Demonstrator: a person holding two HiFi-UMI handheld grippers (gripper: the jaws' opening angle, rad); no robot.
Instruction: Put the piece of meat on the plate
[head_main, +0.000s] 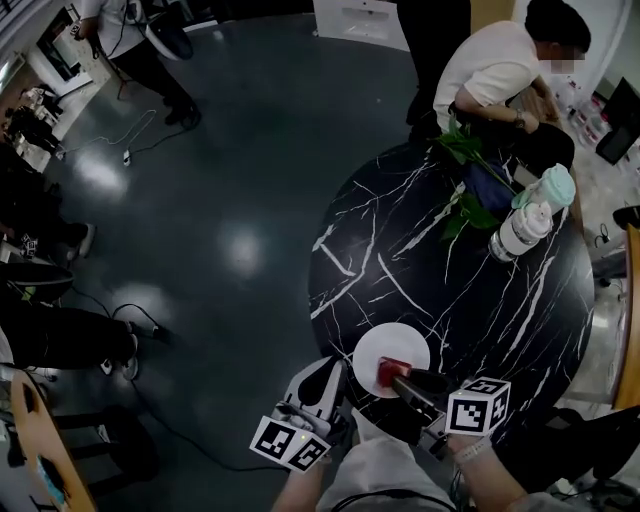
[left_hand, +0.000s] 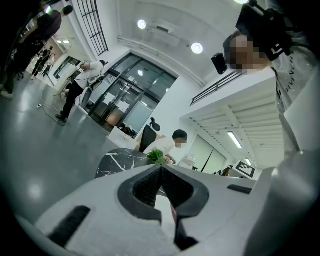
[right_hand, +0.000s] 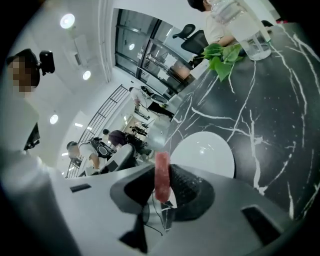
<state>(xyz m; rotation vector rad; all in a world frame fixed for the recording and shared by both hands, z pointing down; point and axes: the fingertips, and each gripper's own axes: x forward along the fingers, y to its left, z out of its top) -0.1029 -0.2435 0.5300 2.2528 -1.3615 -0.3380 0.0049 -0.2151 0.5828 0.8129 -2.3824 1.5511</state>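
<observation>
A red piece of meat (head_main: 388, 369) is pinched upright between the dark pads of my right gripper (head_main: 393, 375), which is shut on it. The meat (right_hand: 162, 176) hangs just over the near part of the white plate (head_main: 383, 349), an empty round plate (right_hand: 205, 150) on the black marble table (head_main: 480, 320). My left gripper (head_main: 335, 371) is beside the plate's left rim, at the table's near edge. In the left gripper view its jaws (left_hand: 161, 170) meet at the tips with nothing held.
At the table's far side stand a clear plastic bottle (head_main: 520, 232), a pale green object (head_main: 553, 186) and a leafy green plant (head_main: 465, 185). A person in a white shirt (head_main: 495, 70) sits there. Cables lie on the grey floor (head_main: 200, 220) to the left.
</observation>
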